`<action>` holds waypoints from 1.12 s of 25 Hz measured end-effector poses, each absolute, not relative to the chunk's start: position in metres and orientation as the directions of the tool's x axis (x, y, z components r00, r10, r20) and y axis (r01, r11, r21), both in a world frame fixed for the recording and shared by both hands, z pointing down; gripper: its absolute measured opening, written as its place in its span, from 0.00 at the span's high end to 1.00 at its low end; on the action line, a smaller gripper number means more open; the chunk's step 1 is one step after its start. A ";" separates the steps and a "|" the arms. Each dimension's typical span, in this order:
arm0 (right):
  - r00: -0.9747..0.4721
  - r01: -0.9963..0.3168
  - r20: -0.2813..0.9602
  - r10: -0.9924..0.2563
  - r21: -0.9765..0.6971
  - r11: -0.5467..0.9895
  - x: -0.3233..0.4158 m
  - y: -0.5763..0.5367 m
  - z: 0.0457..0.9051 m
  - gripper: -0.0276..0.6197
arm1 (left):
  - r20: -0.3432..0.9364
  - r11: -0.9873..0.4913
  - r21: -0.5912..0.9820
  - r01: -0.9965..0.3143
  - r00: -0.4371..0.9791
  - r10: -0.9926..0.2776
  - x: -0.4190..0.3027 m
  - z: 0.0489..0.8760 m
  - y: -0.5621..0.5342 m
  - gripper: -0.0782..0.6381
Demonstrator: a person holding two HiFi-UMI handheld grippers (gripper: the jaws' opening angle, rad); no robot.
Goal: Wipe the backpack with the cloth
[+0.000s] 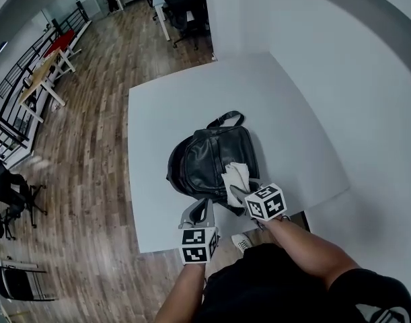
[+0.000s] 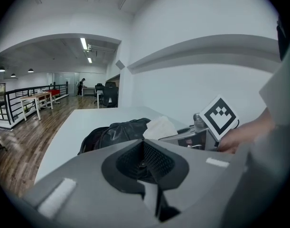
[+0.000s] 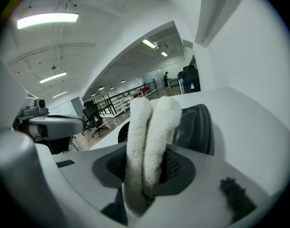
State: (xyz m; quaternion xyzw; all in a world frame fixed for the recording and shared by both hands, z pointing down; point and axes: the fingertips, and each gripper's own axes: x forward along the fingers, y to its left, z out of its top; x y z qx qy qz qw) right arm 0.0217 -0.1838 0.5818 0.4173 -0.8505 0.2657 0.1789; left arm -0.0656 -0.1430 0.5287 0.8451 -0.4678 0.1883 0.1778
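Closest to the person, the left gripper (image 1: 200, 212) is hovering over the near edge of the table (image 1: 158, 113). Its jaws are pressing together on nothing, probably waiting to steady the bag. Beyond it the backpack (image 1: 204, 155) is lying flat near the middle of the table, handle pointing away, so its broad face is open for wiping. On its near right part the cloth (image 1: 235, 177) seems to be resting, folded and pinched between the jaws of the right gripper (image 1: 239, 192). I am finding no brand or readable words, only square markers on the cubes (image 1: 266, 202).
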 end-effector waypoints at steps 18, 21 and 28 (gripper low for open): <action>-0.420 -0.906 0.531 -0.736 -0.200 0.373 0.108 -0.174 0.567 0.76 | 0.474 -0.561 0.147 -0.815 0.556 -0.683 -0.042 0.529 -0.145 0.88; -0.405 -0.913 0.522 -0.751 -0.182 0.366 0.111 -0.170 0.561 0.76 | 0.467 -0.559 0.139 -0.818 0.552 -0.691 -0.050 0.523 -0.140 0.88; -0.397 -0.916 0.477 -0.784 -0.151 0.372 0.102 -0.145 0.540 0.76 | 0.455 -0.553 0.129 -0.823 0.545 -0.704 -0.070 0.518 -0.114 0.88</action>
